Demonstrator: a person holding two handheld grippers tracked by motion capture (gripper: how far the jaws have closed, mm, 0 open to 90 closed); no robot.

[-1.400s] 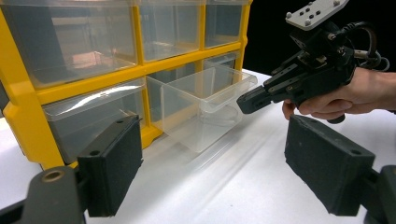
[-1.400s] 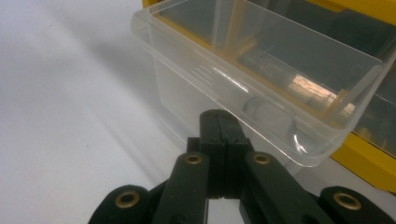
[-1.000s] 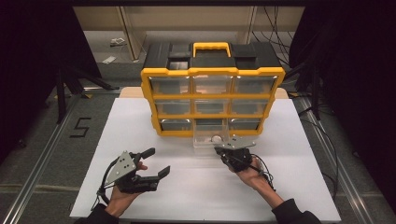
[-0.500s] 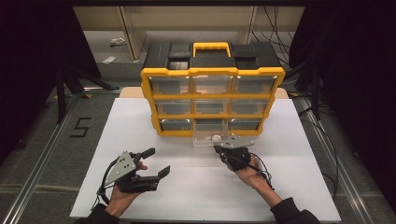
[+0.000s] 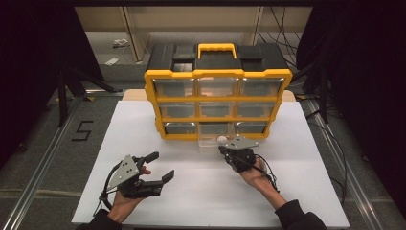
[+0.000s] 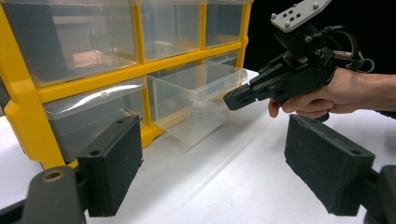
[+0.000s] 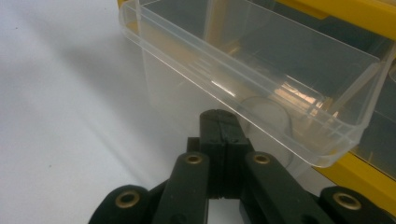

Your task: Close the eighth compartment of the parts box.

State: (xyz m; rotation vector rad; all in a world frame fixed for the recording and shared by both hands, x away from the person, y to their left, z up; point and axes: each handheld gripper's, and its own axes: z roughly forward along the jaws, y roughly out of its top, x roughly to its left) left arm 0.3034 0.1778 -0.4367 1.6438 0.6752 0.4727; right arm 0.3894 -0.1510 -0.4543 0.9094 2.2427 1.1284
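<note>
A yellow organizer point(image 5: 218, 103) with clear drawers stands at the back of the white table. Its bottom middle drawer point(image 5: 210, 140) is pulled partway out and looks empty. My right gripper point(image 5: 225, 149) is shut, with its tips at the front of that drawer. In the right gripper view the closed tips point(image 7: 219, 116) sit just left of the drawer's point(image 7: 243, 60) round pull tab point(image 7: 266, 114), and nothing is between them. My left gripper point(image 5: 163, 165) rests open at the front left, far from the organizer. The left gripper view shows its pads point(image 6: 112, 168) wide apart, and the right gripper point(image 6: 233, 99) by the drawer point(image 6: 201, 88).
The white tabletop point(image 5: 206, 191) stretches between the two hands. A black lid with a yellow carry handle point(image 5: 217, 48) tops the organizer. Cables trail from the right gripper point(image 5: 268, 175). Dark floor and metal rails point(image 5: 43, 163) border the table.
</note>
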